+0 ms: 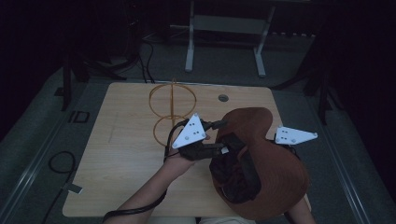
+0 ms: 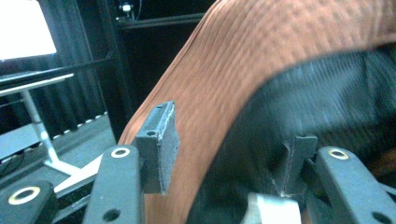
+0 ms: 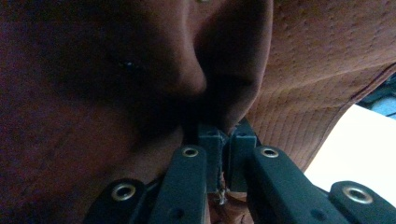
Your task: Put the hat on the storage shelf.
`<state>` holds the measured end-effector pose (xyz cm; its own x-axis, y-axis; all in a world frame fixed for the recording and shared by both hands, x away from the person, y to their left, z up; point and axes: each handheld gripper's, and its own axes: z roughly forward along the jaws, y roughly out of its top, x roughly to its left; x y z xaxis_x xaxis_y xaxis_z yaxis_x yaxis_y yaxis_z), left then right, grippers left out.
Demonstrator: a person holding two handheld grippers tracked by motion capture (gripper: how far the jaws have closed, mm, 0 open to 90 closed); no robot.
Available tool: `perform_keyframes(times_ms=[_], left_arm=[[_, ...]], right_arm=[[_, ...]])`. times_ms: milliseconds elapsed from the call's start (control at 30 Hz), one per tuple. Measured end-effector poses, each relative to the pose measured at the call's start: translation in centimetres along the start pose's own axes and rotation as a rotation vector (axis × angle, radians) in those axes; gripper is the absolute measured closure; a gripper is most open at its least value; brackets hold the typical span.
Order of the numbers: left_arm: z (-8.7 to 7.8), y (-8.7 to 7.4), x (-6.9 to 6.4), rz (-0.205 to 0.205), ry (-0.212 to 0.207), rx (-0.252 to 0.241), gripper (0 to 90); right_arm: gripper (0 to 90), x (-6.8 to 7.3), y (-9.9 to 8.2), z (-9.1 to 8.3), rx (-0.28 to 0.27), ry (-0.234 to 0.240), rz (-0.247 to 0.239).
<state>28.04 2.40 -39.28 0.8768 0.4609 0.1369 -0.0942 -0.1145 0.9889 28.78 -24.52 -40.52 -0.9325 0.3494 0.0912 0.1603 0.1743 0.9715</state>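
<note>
A brown wide-brimmed hat [image 1: 280, 163] with a dark inner lining [image 1: 236, 175] is held upside down over the table's right side. Seen from the left gripper view, my left gripper [image 2: 229, 154] is open. The hat brim [image 2: 224, 79] runs between its jaws, one pad [image 2: 161, 144] outside the brown brim and the other by the black lining [image 2: 327, 93]; neither pad presses. My right gripper [image 3: 225, 158] is shut on a fold of the brown hat fabric [image 3: 233, 70]. Its grey plate [image 1: 294, 135] sticks out past the hat's right edge in the high view.
A golden wire stand [image 1: 172, 112] made of rings rises from the wooden table [image 1: 126, 154] just behind the left hand. A small round grommet [image 1: 223, 98] sits near the table's far edge. A white desk frame [image 1: 224, 37] stands on the floor beyond.
</note>
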Motion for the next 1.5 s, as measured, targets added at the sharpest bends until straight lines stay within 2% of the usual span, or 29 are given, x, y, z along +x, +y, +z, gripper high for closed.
perform_keyframes(times_ms=[167, 300, 367, 400, 500, 533, 633, 700, 733, 767, 800, 833, 867, 900, 967, 1000, 1033, 1133, 1167, 1233, 1333, 1367, 1400, 1467, 1500], left_arm=[[-1.7, -1.1, 1.0, -0.057, 0.045, 0.024, 46.1], [-3.2, -2.2, 1.4, -0.069, 0.074, 0.046, 45.0], [-4.2, -3.1, 1.7, -0.078, 0.093, 0.058, 45.0], [-4.2, -3.1, 1.7, -0.078, 0.093, 0.058, 44.9], [-5.6, -4.4, 1.9, -0.102, 0.118, 0.085, 44.9], [-6.3, -5.1, 1.9, -0.101, 0.128, 0.096, 43.7], [-7.1, -6.0, 2.0, -0.113, 0.15, 0.115, 39.1], [-8.4, -7.4, 2.0, -0.147, 0.174, 0.135, 34.9], [-8.4, -7.4, 2.0, -0.147, 0.174, 0.135, 28.4], [-8.8, -8.0, 2.1, -0.168, 0.185, 0.145, 28.4], [-9.1, -8.5, 2.2, -0.185, 0.21, 0.163, 25.0], [-9.5, -9.0, 2.2, -0.184, 0.225, 0.177, 21.9], [-9.8, -9.6, 2.2, -0.18, 0.242, 0.19, 14.5], [-10.2, -10.1, 2.1, -0.178, 0.253, 0.206, 14.0], [-10.7, -11.1, 1.9, -0.178, 0.268, 0.226, 7.0], [-10.9, -11.6, 1.7, -0.175, 0.284, 0.24, 7.0], [-11.2, -12.0, 1.6, -0.177, 0.291, 0.247, 2.6], [-12.2, -13.3, 1.2, -0.2, 0.313, 0.25, 2.5], [-13.1, -14.3, 1.0, -0.218, 0.335, 0.244, 2.5], [-13.4, -14.6, 0.9, -0.226, 0.34, 0.245, 2.5], [-14.8, -16.5, 0.3, -0.268, 0.37, 0.236, 2.6], [-14.8, -16.5, 0.3, -0.268, 0.37, 0.236, 2.5], [-15.3, -17.1, 0.1, -0.281, 0.382, 0.241, 2.5], [-15.5, -17.3, 0.1, -0.281, 0.387, 0.236, 2.5], [-15.6, -17.3, 0.0, -0.282, 0.39, 0.235, 2.5]], right_arm=[[87.1, -0.8, 0.3, -1.0, -0.024, -0.042, 0.006], [87.1, -1.5, 1.0, -1.9, -0.047, -0.103, -0.004], [87.1, -2.0, 1.4, -2.2, -0.052, -0.128, -0.013], [87.1, -2.0, 1.4, -2.2, -0.052, -0.128, -0.013], [87.0, -3.0, 2.3, -2.4, -0.063, -0.18, -0.014], [87.0, -3.7, 2.9, -2.3, -0.075, -0.211, -0.018], [87.0, -4.4, 3.3, -2.1, -0.077, -0.235, -0.021], [87.0, -5.3, 4.0, -1.5, -0.078, -0.262, -0.012], [87.0, -5.5, 4.2, -1.3, -0.079, -0.27, -0.011], [87.0, -5.5, 4.2, -1.3, -0.079, -0.27, -0.011], [87.0, -5.8, 4.4, -1.1, -0.079, -0.278, -0.01], [87.0, -6.1, 4.6, -0.8, -0.079, -0.286, -0.007], [87.0, -6.7, 5.0, -0.1, -0.074, -0.302, -0.009], [87.0, -7.0, 5.2, 0.2, -0.069, -0.309, -0.008], [87.0, -7.6, 5.6, 0.9, -0.065, -0.316, -0.005], [87.0, -7.6, 5.6, 0.9, -0.065, -0.316, -0.005], [87.0, -8.2, 5.9, 1.6, -0.062, -0.327, -0.002], [87.0, -9.0, 6.5, 2.7, -0.059, -0.336, 0.009], [86.9, -9.3, 6.8, 3.1, -0.056, -0.344, 0.007], [87.0, -9.6, 7.1, 3.7, -0.061, -0.356, 0.009], [86.9, -10.2, 7.9, 4.8, -0.057, -0.401, -0.006], [86.9, -10.2, 7.9, 4.8, -0.057, -0.401, -0.006], [86.9, -10.7, 8.4, 6.0, -0.046, -0.434, -0.018], [87.0, -10.9, 8.6, 6.4, -0.04, -0.437, -0.019], [86.9, -11.2, 8.8, 7.1, -0.034, -0.451, -0.027]])
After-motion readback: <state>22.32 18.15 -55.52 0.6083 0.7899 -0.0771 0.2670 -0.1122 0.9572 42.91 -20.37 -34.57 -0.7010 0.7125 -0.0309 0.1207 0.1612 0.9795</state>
